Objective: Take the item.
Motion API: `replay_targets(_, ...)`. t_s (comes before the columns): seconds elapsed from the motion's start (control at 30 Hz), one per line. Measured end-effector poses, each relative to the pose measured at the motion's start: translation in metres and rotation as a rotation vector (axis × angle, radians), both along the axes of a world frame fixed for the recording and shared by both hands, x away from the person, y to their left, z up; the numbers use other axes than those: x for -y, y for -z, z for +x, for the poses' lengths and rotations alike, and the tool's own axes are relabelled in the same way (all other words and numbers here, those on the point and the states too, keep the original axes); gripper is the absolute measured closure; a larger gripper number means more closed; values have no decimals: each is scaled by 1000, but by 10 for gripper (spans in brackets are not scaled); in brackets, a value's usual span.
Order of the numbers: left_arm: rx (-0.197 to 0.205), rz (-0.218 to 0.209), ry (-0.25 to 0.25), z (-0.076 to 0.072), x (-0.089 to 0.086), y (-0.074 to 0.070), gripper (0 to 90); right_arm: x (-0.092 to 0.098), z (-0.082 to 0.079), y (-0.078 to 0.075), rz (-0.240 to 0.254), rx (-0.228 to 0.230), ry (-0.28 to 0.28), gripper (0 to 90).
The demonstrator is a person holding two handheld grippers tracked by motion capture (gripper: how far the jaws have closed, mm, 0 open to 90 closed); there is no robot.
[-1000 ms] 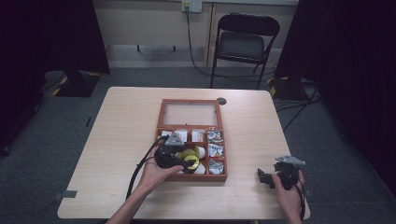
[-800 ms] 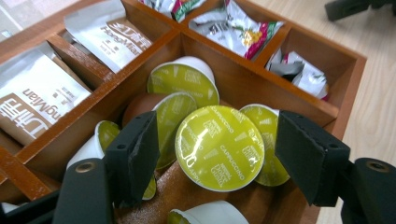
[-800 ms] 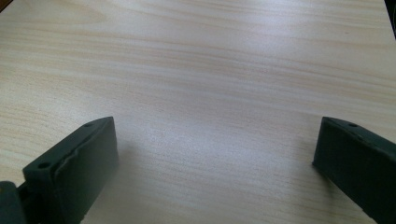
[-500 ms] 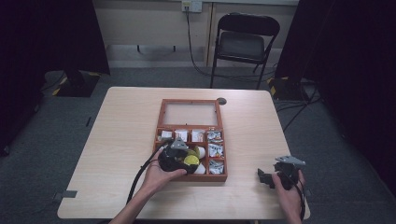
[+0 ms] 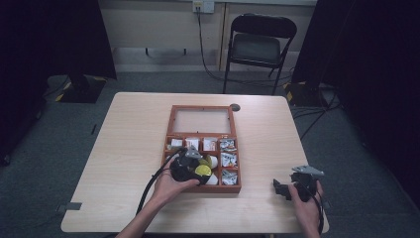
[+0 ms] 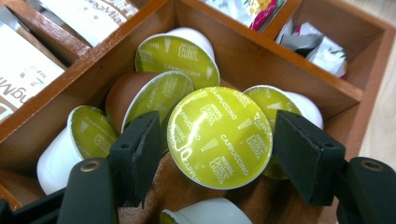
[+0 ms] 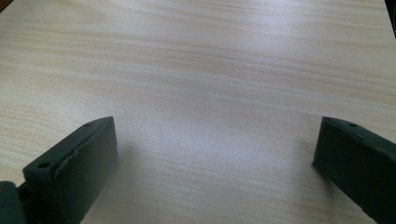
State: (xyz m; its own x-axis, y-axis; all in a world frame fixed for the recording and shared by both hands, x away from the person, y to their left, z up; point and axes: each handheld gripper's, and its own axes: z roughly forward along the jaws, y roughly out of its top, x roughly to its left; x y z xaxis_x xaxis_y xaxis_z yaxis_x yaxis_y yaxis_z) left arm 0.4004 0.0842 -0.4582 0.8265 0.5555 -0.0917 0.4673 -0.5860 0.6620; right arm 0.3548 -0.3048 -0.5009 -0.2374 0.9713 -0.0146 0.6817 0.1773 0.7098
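A wooden compartment box (image 5: 169, 130) lies in the middle of the table, its glass lid open toward the far side. My left gripper (image 5: 200, 171) reaches into a near compartment (image 6: 299, 70) that holds several green-lidded coffee capsules. It is shut on one capsule labelled Cappuccino (image 6: 219, 137), held a little above the others (image 6: 180, 51). My right gripper (image 5: 283, 187) rests open near the table's front right corner, with bare wood between its jaws (image 7: 215, 154).
Other compartments hold sachets and packets (image 5: 227, 159). A small dark round thing (image 5: 235, 107) lies just beyond the box's far right corner. A folding chair (image 5: 257, 47) stands behind the table. The left gripper's cable (image 5: 151, 186) trails toward the front edge.
The left gripper with the green-lidded capsule has shifted slightly toward the near side of the box. The right gripper has stayed in place.
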Motion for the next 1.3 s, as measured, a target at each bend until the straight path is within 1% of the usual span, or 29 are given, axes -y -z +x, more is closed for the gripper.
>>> replay_targets(0.13,-7,14,3,2,3,1,327,0,0,0,0,0,1,0)
replay_targets(0.2,-4,30,4,2,3,1,327,0,0,0,0,0,1,0)
replay_targets(0.33,-15,35,-4,3,5,2,327,0,0,0,1,0,1,0)
replay_targets(0.47,-19,38,0,3,5,2,341,0,0,0,0,0,0,0)
replay_targets(0.53,-27,58,-6,4,6,3,367,0,0,0,1,0,1,0)
replay_targets(0.6,-25,56,-5,4,7,3,369,0,0,0,0,0,0,0)
replay_targets(0.67,-40,51,-6,5,6,3,369,0,0,0,0,0,0,0)
replay_targets(0.77,-46,47,-7,6,6,3,369,0,0,0,0,0,0,0)
replay_targets(1.0,-43,54,3,6,6,3,380,0,0,0,0,0,0,0)
replay_targets(1.13,-31,60,9,5,6,3,380,0,0,0,1,0,1,0)
replay_targets(1.2,-31,57,8,5,5,2,380,0,0,0,-1,0,0,0)
replay_targets(1.23,-26,48,8,4,4,2,380,0,0,0,-1,0,0,0)
replay_targets(1.3,-25,49,9,4,3,2,380,0,0,0,-1,0,0,0)
